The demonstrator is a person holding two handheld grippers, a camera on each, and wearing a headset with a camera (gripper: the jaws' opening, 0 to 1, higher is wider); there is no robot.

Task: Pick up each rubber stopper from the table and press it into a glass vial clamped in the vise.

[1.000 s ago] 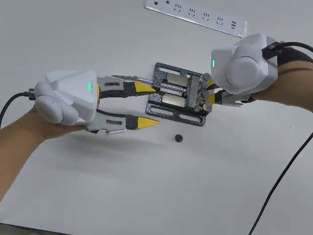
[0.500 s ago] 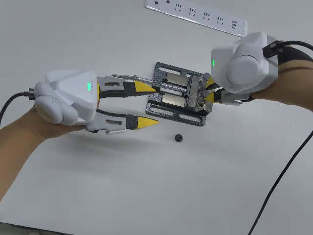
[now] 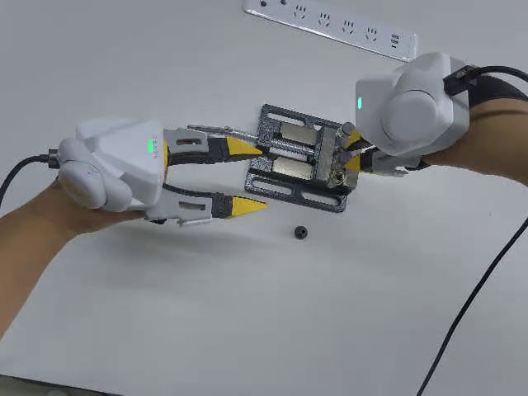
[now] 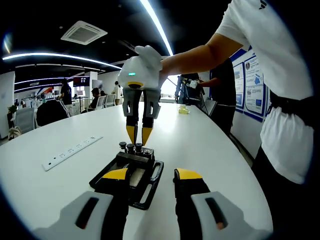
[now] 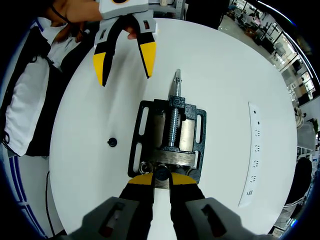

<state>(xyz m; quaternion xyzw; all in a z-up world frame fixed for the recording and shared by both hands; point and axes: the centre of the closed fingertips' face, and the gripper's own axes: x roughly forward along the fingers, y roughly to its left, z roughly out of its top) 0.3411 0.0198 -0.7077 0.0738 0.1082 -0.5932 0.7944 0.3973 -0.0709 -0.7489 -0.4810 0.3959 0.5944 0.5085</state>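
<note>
A black vise (image 3: 299, 157) lies on the white table and clamps a row of small glass vials (image 5: 145, 166) at its right end. My right gripper (image 3: 355, 152) is over those vials, shut on a black rubber stopper (image 5: 161, 172) at the middle vial. The left gripper view sees those jaws nearly together above the row, where the right gripper (image 4: 138, 137) points down. One loose rubber stopper (image 3: 302, 233) sits on the table just in front of the vise. My left gripper (image 3: 250, 176) hovers left of the vise, open and holding nothing.
A white power strip (image 3: 330, 29) lies along the far side of the table. A black cable (image 3: 474, 301) trails from the right hand toward the near edge. The person's body stands close on one side in the left gripper view.
The right gripper has edged slightly toward the vise over the vials. The left gripper, vise and loose stopper stay where they were.
</note>
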